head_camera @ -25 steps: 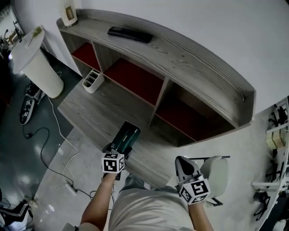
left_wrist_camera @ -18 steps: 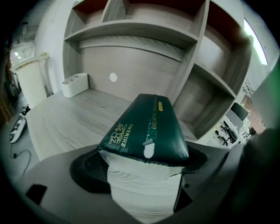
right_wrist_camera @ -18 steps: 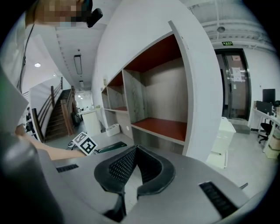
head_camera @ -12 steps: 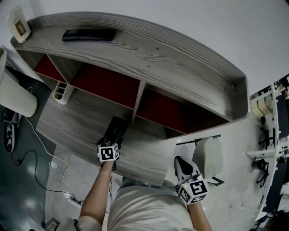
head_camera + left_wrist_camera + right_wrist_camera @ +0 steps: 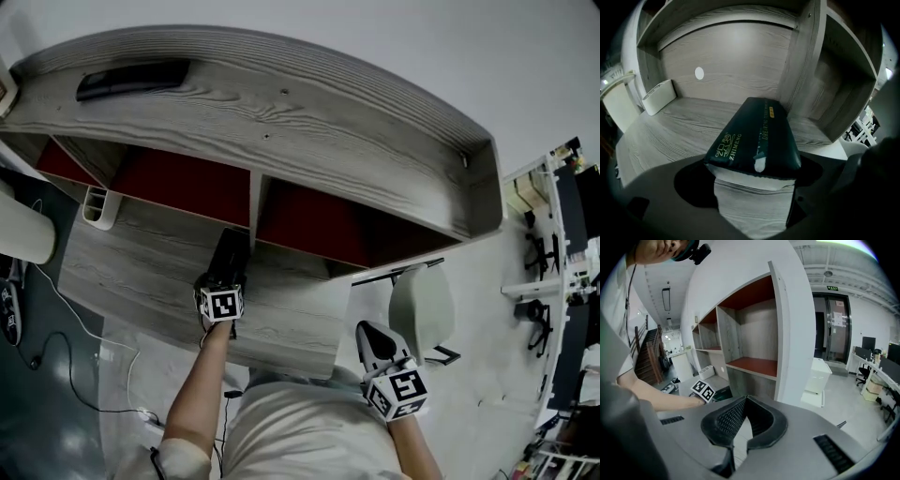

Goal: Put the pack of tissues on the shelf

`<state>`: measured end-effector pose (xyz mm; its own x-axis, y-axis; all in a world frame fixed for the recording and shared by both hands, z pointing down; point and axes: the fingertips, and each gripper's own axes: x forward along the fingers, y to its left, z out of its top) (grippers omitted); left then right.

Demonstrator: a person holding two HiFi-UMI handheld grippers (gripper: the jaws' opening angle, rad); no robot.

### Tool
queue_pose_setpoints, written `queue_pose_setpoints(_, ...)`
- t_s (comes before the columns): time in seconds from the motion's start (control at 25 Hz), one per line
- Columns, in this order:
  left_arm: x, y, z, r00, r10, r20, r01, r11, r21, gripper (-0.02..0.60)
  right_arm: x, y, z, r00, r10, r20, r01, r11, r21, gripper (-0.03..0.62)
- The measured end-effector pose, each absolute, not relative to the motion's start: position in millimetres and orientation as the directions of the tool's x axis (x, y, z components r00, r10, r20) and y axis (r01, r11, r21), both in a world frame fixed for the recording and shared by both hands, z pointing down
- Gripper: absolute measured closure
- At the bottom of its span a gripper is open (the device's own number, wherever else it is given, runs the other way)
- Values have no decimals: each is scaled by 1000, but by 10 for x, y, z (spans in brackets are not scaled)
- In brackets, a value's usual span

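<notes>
The dark pack of tissues point(image 5: 754, 143) bears the brand "ZHIMENG" in pale letters beneath two Chinese characters; a gold line along its top begins "DREAMING", the rest too small to read; the green overhead sign point(image 5: 833, 288) is illegible.

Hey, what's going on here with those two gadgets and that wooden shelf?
A person holds a tool in each hand. The left tool is clamped on a dark green pack of tissues, holding it over the lower board of the wooden shelf, by an upright divider. The right tool is shut and empty, back near the person's body. The pack isn't released yet.
</notes>
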<state>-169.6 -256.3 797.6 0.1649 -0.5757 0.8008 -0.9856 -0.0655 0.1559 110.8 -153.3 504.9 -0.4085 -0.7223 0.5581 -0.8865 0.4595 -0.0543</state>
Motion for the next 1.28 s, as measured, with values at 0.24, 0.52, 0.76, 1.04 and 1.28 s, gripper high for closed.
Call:
queue_pose_setpoints(0.24,-1579,-2596,8184,139,-541,829,-986,-156,64,115,1170,-1527,5050,-399,-719,569,-890,453,-51,566)
queue_pose_setpoints(0.52,-1646,-2424,8108,106,-534,839,-971,-237,-28,114,1177,-1527,5114,-403,-700,589,-883,466,-51,566)
queue_pose_setpoints(0.76,-1786,-2223,8058,99,-529,843,-970,-239,-36,114,1145,-1540,5153,-415,-687,596,-876,479,-57,566)
queue_pose_setpoints(1.04,-1804,-2187,8106,90,-511,855,-947,-311,-86,135,1165,-1516,5172,-408,-687,602,-880,471,-58,566)
queue_pose_setpoints(1.28,-1780,-2471,8146,69,-522,850,-941,-318,-119,143,1222,-1481,5156,-384,-699,603,-892,449,-48,566)
